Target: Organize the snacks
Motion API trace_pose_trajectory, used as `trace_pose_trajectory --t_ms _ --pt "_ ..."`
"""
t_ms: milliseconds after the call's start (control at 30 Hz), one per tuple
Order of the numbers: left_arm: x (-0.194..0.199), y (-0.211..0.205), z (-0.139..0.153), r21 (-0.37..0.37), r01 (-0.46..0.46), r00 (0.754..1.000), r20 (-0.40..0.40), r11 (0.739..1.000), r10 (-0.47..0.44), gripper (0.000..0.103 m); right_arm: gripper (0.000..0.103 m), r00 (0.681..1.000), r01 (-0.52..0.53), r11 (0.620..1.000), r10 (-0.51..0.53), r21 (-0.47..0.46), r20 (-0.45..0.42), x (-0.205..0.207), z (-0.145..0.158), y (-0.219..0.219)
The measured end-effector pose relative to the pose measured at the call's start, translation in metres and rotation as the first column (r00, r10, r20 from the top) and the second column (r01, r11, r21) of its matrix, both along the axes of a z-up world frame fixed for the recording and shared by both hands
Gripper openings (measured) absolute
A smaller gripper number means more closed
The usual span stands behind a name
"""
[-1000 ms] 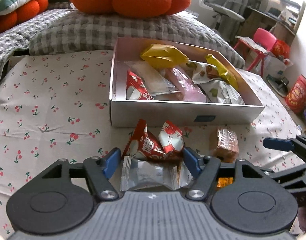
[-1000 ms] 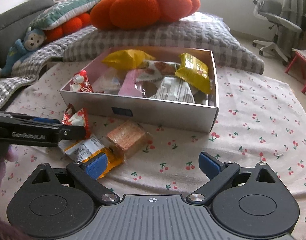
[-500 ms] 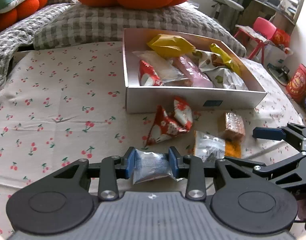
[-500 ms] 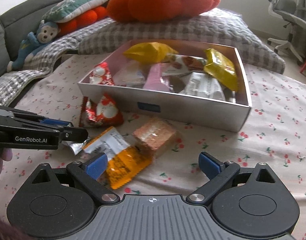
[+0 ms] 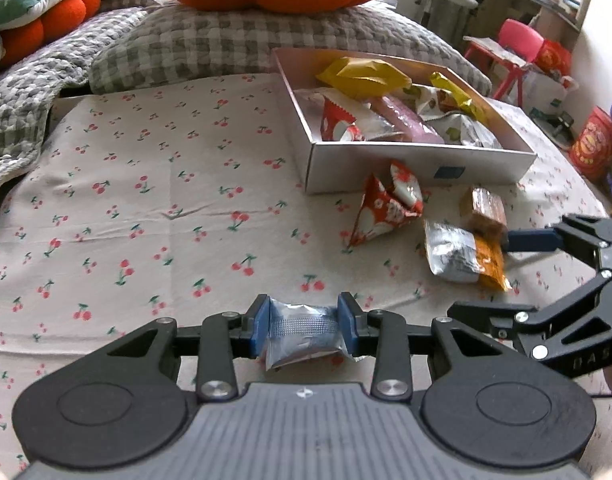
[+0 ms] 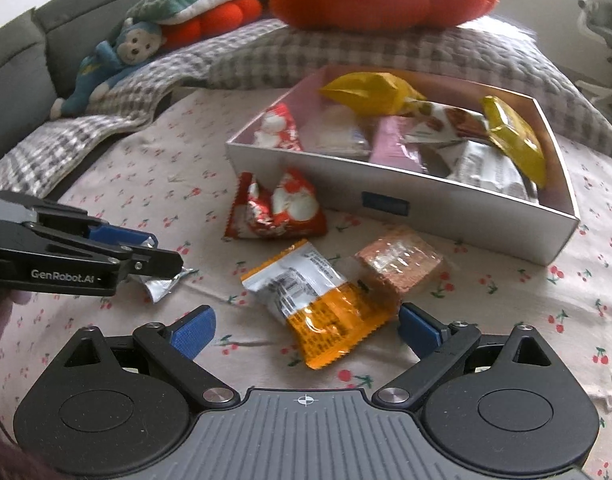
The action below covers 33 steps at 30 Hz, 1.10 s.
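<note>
The right gripper [image 6: 306, 322] is spread wide, its blue pads either side of an orange-and-silver snack packet [image 6: 320, 304] lying on the cherry-print bed cover [image 6: 153, 184]. A brown wafer pack [image 6: 398, 266] touches the packet's far right; a red packet [image 6: 275, 210] lies beyond. At left, the left gripper [image 6: 145, 256] pinches a silver wrapper [image 6: 163, 286]. The white box [image 6: 426, 208], far right, holds assorted snacks

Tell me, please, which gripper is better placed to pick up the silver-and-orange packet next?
Right. The right gripper is open with the silver-and-orange packet between its fingers, while the left gripper is shut on a silver packet.
</note>
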<state>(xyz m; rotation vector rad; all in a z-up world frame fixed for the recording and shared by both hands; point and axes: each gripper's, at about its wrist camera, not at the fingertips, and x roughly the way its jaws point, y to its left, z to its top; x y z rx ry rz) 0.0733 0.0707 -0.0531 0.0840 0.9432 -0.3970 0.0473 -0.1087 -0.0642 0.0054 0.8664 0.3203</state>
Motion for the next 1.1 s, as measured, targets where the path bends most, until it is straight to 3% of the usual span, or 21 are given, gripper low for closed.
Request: trace_pose_trajectory --t_ms 400,600,767,1100 --pt "-0.01 0.014 0.002 0.004 -0.023 1.0 -0.015 1.0 0.023 0.044 0.08 0.998 -0.048 0.998 0.05 -0.047 0.043 -0.008 0.0 0.017" --pt "-0.019 0.02 0.001 0.019 -0.021 1.0 -0.023 1.0 0.021 0.069 0.068 0.993 -0.105 0.994 0.106 -0.03 0.046 -0.019 0.002 0.024" --pt "-0.023 0.026 -0.002 0.012 -0.047 0.997 -0.059 0.999 0.048 0.07 0.067 0.988 -0.152 0.988 0.153 -0.019 0.037 -0.025 0.004 0.029" --pt "-0.024 0.017 -0.002 0.002 -0.046 0.995 -0.083 0.999 0.046 0.07 0.068 0.993 -0.096 0.993 0.1 -0.061 0.066 -0.008 0.0 0.024"
